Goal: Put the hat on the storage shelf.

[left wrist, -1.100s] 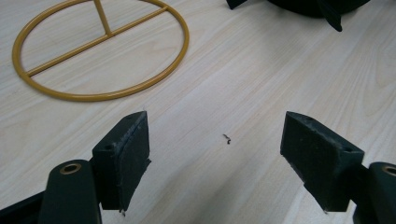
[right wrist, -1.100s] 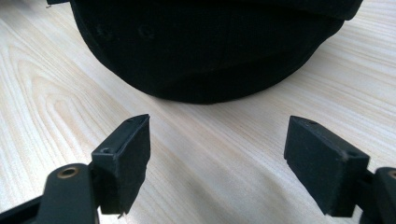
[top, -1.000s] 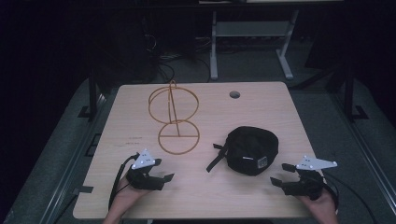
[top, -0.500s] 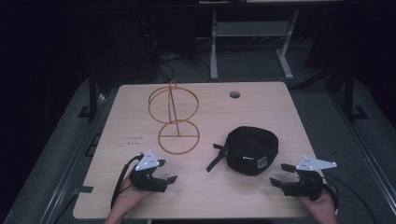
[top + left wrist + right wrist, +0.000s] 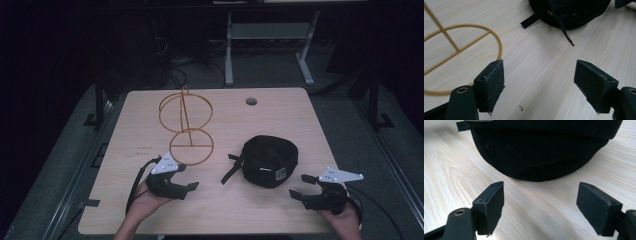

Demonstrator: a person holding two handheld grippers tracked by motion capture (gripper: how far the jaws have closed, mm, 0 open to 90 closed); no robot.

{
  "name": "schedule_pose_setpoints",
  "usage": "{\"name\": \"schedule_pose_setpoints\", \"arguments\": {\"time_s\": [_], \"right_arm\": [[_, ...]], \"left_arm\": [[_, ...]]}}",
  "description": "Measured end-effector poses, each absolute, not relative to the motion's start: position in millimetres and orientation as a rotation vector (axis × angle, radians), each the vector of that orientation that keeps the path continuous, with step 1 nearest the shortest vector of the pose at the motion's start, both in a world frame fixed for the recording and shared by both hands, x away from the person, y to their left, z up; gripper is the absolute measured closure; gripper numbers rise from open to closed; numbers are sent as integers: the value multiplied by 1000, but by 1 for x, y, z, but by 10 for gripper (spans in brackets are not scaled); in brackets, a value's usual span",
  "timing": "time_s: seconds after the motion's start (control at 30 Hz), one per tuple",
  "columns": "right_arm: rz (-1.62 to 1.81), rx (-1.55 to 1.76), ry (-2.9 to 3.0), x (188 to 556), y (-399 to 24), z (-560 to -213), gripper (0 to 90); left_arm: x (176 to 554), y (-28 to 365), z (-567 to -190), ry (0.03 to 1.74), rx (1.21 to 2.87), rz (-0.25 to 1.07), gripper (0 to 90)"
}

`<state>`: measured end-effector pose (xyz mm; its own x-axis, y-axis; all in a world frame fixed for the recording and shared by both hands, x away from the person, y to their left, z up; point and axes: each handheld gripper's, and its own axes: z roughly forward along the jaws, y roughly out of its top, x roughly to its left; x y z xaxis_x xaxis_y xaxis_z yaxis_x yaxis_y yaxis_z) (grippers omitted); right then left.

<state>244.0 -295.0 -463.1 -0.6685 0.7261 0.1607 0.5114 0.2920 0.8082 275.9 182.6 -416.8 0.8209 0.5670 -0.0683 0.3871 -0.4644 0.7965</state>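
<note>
**Both grippers spread and empty, facing a black cap; left one creeping forward**

Item 1, left gripper (image 5: 186, 181): jaws standing wide apart, grasping nothing, bare wood between them in its own view. It is sitting at about 7 o'clock on the table (image 5: 280, 107), its jaws pointing toward 3 o'clock, at the cap. Against the frame a second earlier, it is lying slightly farther toward the table's middle, its grey plate closer to the stand's base ring; a small approach, not yet a reach.

Item 2, right gripper (image 5: 300, 186): jaws likewise released and empty, resting near 5 o'clock, aiming toward 9 o'clock at the cap's near side. It is sitting where it was a second ago.

Item 3, black cap (image 5: 269, 161): lying crown-up just right of centre, between the two grippers, touched by neither. Its strap (image 5: 231, 172) is trailing toward 8 o'clock. Unmoved.

Item 4, gold wire stand (image 5: 186, 129): standing upright at 11 o'clock from the cap, apart from it. Unmoved.

Judgement: the work is only beginning; a two-sided pickup of the cap, probably bound for the stand, is being set up.
</note>
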Motion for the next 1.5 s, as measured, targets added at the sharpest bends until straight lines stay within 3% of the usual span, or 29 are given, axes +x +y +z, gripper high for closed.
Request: {"name": "schedule_pose_setpoints", "arguments": {"time_s": [0.8,1.5], "right_arm": [[1316,1144,2325,244,-299,-464,219],[1317,1134,2334,246,-300,-465,219]], "left_arm": [[286,104,-377,482,2158,134,242],[300,46,-369,383,2212,80,246]]}}
